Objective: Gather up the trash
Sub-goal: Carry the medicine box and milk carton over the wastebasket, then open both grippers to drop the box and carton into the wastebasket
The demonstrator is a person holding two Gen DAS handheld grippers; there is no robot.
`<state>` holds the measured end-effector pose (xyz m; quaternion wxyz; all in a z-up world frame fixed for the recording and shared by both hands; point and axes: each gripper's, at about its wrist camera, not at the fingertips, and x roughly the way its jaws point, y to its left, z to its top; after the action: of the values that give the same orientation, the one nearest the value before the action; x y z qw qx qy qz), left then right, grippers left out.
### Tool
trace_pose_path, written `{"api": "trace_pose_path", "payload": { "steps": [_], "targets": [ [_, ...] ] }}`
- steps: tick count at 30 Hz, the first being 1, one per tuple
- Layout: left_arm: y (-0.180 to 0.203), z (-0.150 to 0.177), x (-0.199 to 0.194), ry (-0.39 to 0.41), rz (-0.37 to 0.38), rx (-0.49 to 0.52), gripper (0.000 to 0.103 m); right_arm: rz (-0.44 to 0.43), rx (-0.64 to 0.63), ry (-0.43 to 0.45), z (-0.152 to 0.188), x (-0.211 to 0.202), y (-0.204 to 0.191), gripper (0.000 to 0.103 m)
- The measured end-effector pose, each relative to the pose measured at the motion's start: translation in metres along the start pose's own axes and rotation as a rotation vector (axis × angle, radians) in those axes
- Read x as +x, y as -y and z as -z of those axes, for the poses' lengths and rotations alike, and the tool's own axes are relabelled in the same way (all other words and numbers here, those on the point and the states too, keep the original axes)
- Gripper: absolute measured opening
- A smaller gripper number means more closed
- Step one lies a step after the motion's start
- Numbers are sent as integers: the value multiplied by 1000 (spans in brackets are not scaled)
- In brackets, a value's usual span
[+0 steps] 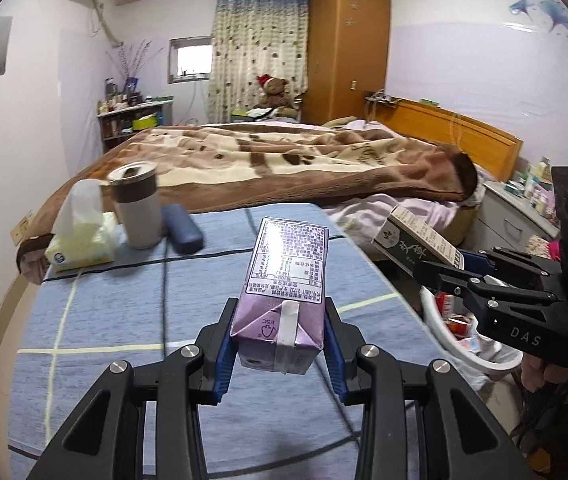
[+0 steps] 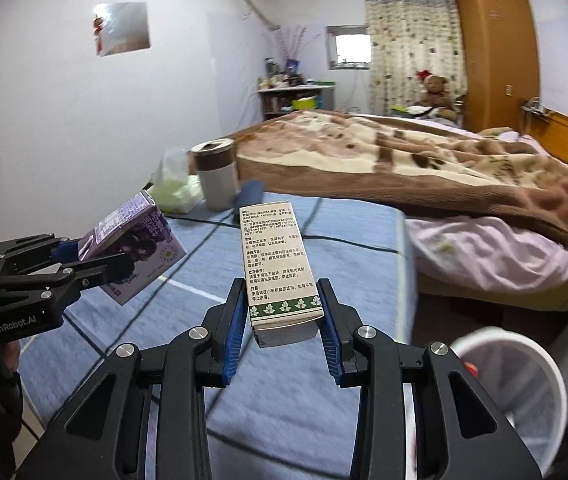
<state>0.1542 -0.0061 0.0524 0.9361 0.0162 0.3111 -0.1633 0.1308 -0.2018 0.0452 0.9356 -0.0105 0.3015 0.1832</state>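
Note:
My left gripper [image 1: 280,340] is shut on a purple drink carton [image 1: 284,280], held above the blue checked table [image 1: 104,320]. In the right wrist view the same carton [image 2: 136,248] hangs at the left in the left gripper [image 2: 84,260]. My right gripper [image 2: 282,320] is shut on a white and green paper box [image 2: 280,264] printed with text. From the left wrist view that box [image 1: 420,240] sticks out of the right gripper [image 1: 448,276] above a white trash bin [image 1: 464,344] holding several wrappers. The bin's rim [image 2: 524,360] shows at the lower right beside the table.
At the table's far left stand a tissue pack [image 1: 80,240], a grey tumbler [image 1: 138,204] and a dark blue case [image 1: 182,226]. Behind it lies a bed with a brown blanket [image 1: 284,160]. A nightstand [image 1: 524,212] stands at the right.

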Motion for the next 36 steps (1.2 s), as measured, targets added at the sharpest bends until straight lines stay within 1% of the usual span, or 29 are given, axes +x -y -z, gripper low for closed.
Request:
{"api": "trace_pose_path", "payload": {
  "steps": [5, 10, 17, 21, 26, 28, 33, 36],
  "targets": [
    [38, 4, -5, 7, 48, 39, 39, 52, 37, 25, 9, -23, 16, 36],
    [71, 6, -6, 10, 93, 69, 39, 122, 92, 50, 21, -44, 35, 36],
    [118, 8, -3, 10, 142, 100, 39, 222, 155, 56, 42, -68, 57, 36],
    [144, 10, 6, -2, 177, 126, 39, 271, 216, 48, 51, -76, 72, 36],
    [174, 12, 16, -25, 228, 163, 39, 325, 264, 43, 63, -83, 88, 36],
    [186, 13, 21, -29, 235, 179, 39, 338, 281, 36, 67, -85, 93, 36],
    [207, 13, 33, -45, 248, 191, 39, 406, 296, 6, 71, -84, 104, 36],
    [215, 14, 39, -57, 252, 200, 39, 417, 316, -2, 75, -85, 111, 36]
  ]
}}
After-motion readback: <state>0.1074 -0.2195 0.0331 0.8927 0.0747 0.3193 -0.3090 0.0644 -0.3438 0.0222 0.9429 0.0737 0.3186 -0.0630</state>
